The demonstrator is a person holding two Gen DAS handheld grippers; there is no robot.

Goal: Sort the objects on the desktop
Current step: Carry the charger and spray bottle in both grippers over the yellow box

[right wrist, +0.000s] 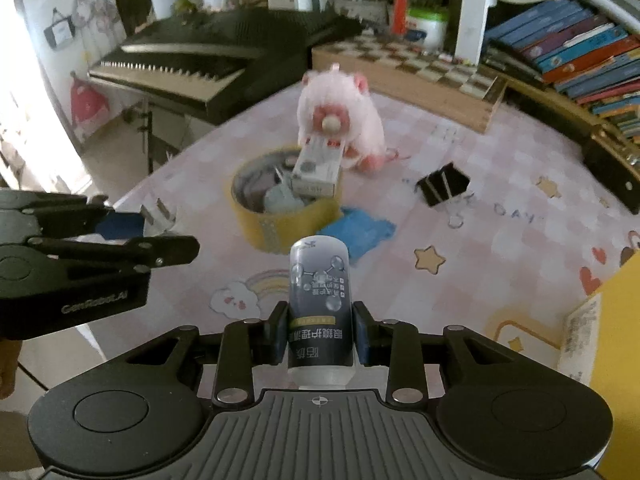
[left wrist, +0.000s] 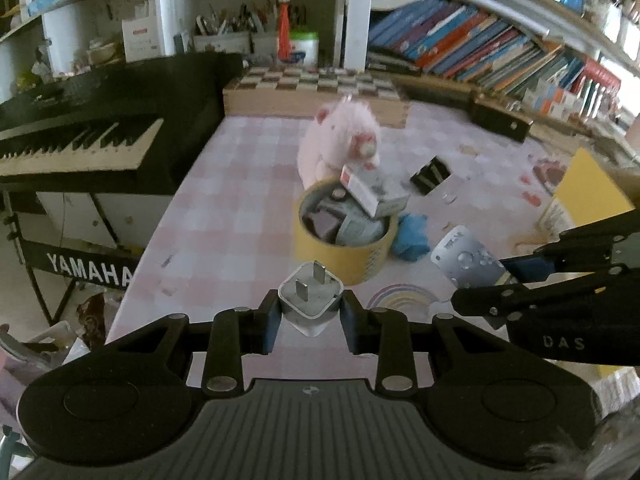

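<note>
My left gripper (left wrist: pixel 310 312) is shut on a white plug adapter (left wrist: pixel 310 294), its prongs pointing up and away, held above the pink checked tablecloth (left wrist: pixel 224 208). My right gripper (right wrist: pixel 320 332) is shut on a small dark bottle (right wrist: pixel 320 280) with a white printed label, cap end toward the camera. Each view shows the other hand: the right gripper (left wrist: pixel 496 280) with the bottle (left wrist: pixel 468 258) comes in from the right, the left gripper (right wrist: pixel 156 236) with the adapter (right wrist: pixel 158 216) from the left. Ahead of both stands a yellow tape roll (left wrist: pixel 344 256) holding small items, with a small box (left wrist: pixel 372 190) leaning on its rim.
A pink plush toy (left wrist: pixel 340 140) sits behind the roll. A blue cloth (left wrist: pixel 412 236) lies right of it, and a black binder clip (left wrist: pixel 430 174) farther right. A yellow book (left wrist: pixel 588 192) is at the right edge, a keyboard (left wrist: pixel 80 148) left, and a chessboard box (left wrist: pixel 312 92) and books behind.
</note>
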